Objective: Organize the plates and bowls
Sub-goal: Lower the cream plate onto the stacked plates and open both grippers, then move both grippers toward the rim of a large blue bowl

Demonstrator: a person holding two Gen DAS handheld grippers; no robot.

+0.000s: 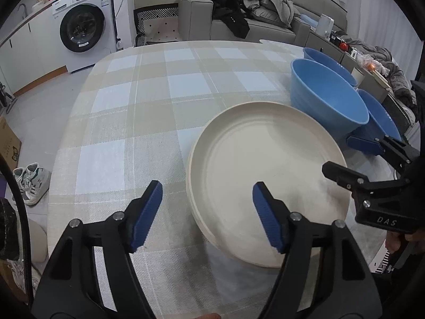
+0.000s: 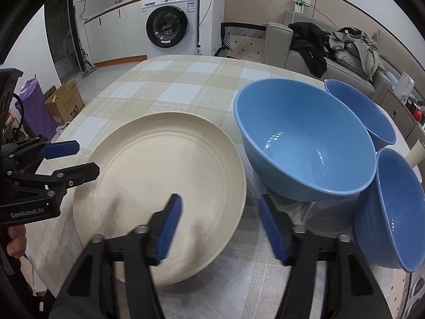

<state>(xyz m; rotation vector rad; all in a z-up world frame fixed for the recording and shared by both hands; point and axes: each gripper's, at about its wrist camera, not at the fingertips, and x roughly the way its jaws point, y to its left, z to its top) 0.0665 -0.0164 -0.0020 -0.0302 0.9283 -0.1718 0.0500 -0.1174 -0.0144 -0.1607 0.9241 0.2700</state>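
Now both grippers stand wide and hold nothing: the left gripper straddles the cream plate's left rim, the right gripper its right rim; three blue bowls crowd the table's right edge

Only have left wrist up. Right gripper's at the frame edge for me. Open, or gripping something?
Observer: Open. The right gripper has nothing pressed between its pads; one pad hangs over the cream plate, the other over the cloth beside its rim.
Operator: Big bowl, anything in it?
Observer: No, the large blue bowl is empty down to its bottom.
Operator: The near small one?
Observer: The near small bowl shows an empty inside too.
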